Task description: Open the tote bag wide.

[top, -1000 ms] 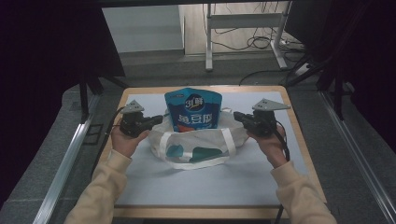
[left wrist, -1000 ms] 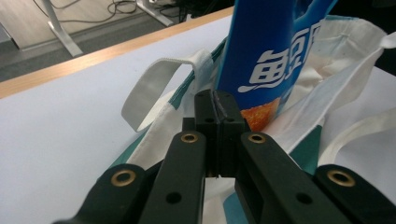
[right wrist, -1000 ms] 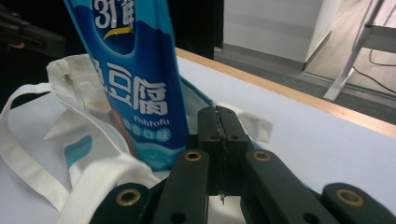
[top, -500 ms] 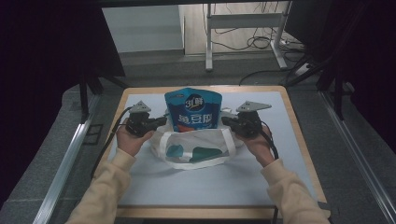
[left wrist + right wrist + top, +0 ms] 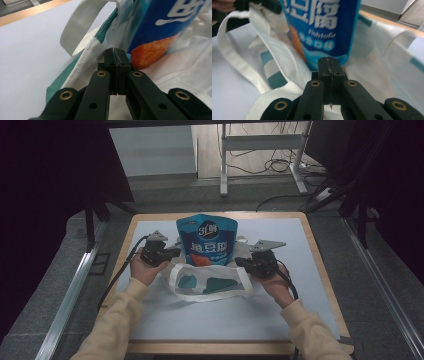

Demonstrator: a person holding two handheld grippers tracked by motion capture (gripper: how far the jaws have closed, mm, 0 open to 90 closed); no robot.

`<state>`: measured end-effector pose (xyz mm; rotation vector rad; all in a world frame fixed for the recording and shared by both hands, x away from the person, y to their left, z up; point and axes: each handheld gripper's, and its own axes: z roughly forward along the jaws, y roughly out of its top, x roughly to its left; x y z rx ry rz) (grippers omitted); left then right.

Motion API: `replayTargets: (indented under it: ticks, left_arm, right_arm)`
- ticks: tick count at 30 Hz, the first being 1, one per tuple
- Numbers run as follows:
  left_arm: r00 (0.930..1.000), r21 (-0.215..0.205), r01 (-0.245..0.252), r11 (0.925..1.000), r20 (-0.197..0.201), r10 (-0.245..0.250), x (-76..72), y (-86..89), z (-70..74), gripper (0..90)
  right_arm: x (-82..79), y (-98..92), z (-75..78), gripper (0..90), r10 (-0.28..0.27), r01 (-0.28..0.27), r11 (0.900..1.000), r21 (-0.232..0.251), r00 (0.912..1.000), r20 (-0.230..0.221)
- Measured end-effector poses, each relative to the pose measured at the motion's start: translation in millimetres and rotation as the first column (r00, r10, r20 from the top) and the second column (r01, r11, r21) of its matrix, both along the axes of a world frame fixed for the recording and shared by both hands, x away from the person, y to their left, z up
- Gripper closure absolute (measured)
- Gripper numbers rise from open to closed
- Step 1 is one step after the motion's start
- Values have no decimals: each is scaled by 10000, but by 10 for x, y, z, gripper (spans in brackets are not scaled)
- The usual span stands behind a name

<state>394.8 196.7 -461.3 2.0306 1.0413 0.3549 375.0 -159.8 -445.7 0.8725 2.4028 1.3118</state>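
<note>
A blue snack pouch stands upright inside a white tote bag with teal patches, in the middle of the mat. My left gripper is shut on the bag's left rim, right beside the pouch. My right gripper is shut on the bag's right rim. In the left gripper view the shut jaws meet the white cloth just before the pouch, and a strap loops behind. In the right gripper view the shut jaws sit low in front of the pouch, with bag cloth around them.
A pale blue mat covers a wooden board. Metal rails run along the floor on both sides. A desk frame and cables stand beyond the board's far edge.
Both hands have sunk and come inward toward the pouch. The bag's rim has dropped with them, and more of the pouch stands above it.
</note>
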Motion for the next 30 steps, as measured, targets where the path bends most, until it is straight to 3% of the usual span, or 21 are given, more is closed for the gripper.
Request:
replayTargets:
  ticks: [8,21,30]
  left_arm:
    - [9995,150,-235,9996,-187,237,103,-13,-40,900]
    - [9980,-89,-505,9987,-380,502,253,7,-80,900]
    - [9964,-311,-674,9972,-539,656,345,-10,-119,900]
  right_arm:
    - [-124,14,-140,893,415,-420,9990,-181,9988,-251]
    - [-232,7,-361,893,994,-1019,9936,-486,9937,-527]
    - [-303,17,-615,894,1097,-1186,9891,-869,9889,-1005]
